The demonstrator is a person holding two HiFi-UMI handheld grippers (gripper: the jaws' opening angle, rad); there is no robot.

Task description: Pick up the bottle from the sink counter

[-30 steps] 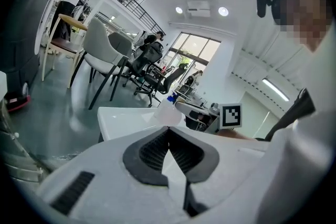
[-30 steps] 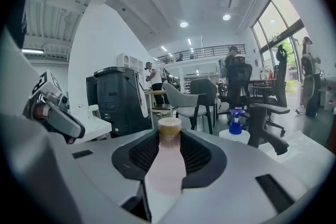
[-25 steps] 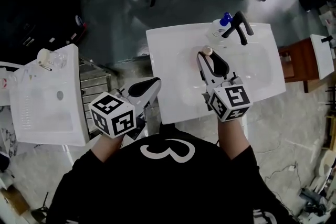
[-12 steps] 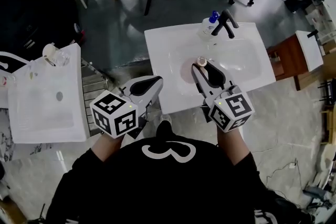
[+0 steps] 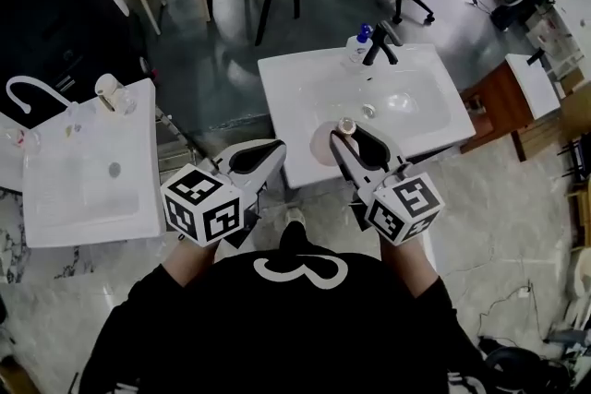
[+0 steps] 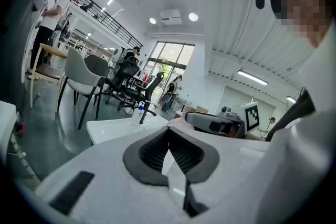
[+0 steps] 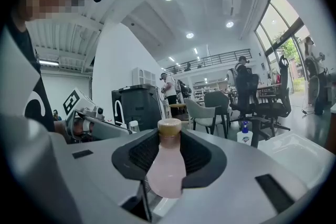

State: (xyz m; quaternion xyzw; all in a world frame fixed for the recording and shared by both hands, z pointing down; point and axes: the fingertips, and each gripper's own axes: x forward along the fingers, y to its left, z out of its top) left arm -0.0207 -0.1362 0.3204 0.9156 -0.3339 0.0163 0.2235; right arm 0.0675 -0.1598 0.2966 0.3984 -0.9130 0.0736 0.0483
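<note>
While right gripper (image 5: 350, 141) clamps pale pink plastic bottle with tan cap (image 7: 167, 165), bottle hangs over front edge of white sink counter (image 5: 295, 78). Left gripper (image 5: 268, 152): jaws together, empty. Pick-up seems nearly done; next needs steady hold, upright.

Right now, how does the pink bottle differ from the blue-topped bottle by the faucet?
The pink bottle is clamped in the right tongs near the sink rim; the blue-topped bottle stands free beside the faucet. The pink bottle wears a tan cap, the blue-topped bottle a blue pump. Both have pale bodies.
</note>
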